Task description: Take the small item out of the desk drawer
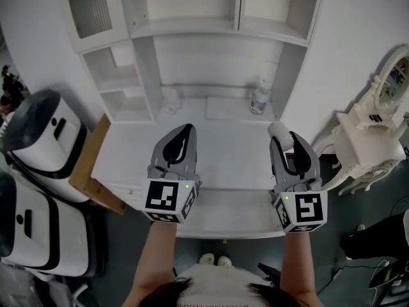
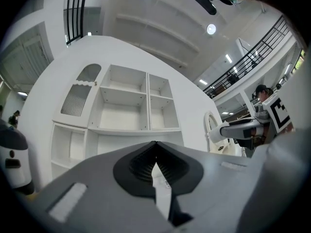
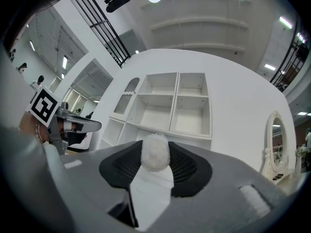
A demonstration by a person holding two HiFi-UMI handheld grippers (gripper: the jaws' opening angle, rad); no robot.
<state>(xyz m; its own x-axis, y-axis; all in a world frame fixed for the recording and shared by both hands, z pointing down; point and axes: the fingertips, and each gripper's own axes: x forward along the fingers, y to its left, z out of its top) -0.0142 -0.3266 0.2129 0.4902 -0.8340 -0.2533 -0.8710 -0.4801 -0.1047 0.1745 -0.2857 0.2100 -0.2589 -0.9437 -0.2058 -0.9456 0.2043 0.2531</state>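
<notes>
A small white fluffy ball [image 1: 279, 133] sits between the tips of my right gripper [image 1: 282, 135], held above the right side of the white desk [image 1: 223, 158]. In the right gripper view the ball [image 3: 155, 153] fills the gap between the two dark pads [image 3: 187, 166], which press on it. My left gripper [image 1: 185, 129] hovers over the desk's left half with its jaws shut and nothing in them; its tips [image 2: 156, 143] meet in the left gripper view. I cannot make out the drawer in these views.
A white shelf unit [image 1: 211, 24] rises behind the desk. A clear bottle [image 1: 259, 100] and a small glass item [image 1: 171, 101] stand at the back. White machines [image 1: 38, 133] and a wooden board [image 1: 96, 165] are left; a vanity with mirror [image 1: 367, 133] is right.
</notes>
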